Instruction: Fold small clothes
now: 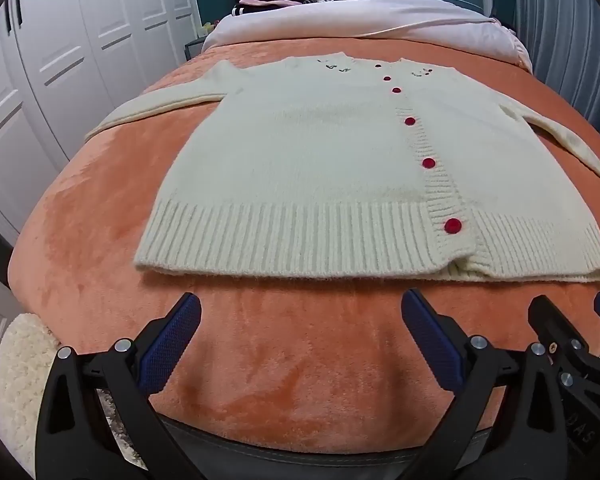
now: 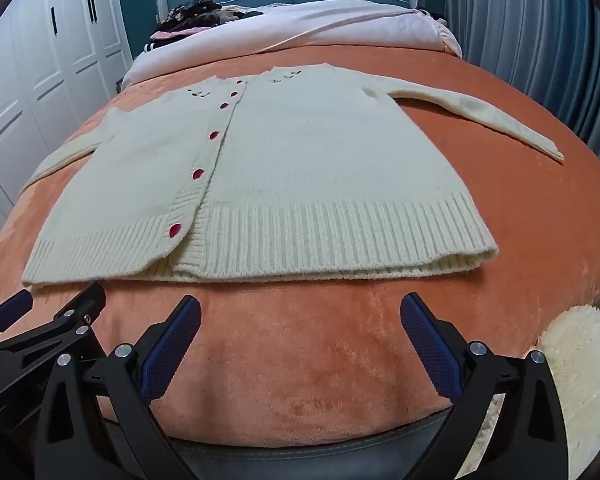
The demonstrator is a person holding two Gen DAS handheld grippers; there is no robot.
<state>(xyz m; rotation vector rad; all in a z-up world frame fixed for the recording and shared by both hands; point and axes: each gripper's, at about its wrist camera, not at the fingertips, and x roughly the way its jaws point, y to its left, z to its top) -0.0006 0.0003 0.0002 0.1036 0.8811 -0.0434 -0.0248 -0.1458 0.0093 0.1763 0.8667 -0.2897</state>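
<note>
Left gripper jaws wide apart, holding nothing | right gripper likewise wide and empty, just beside it | both hover over the orange blanket, short of the hem | cream cardigan lies flat, buttoned, straight ahead, long axis running away, sleeves spread sideways, each gripper nearer its own side.

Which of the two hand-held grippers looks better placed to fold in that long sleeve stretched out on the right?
Probably the right hand-held gripper. The outstretched sleeve of the cream cardigan lies on its side; the left hand-held gripper would have to cross over. Both are open and empty.
</note>
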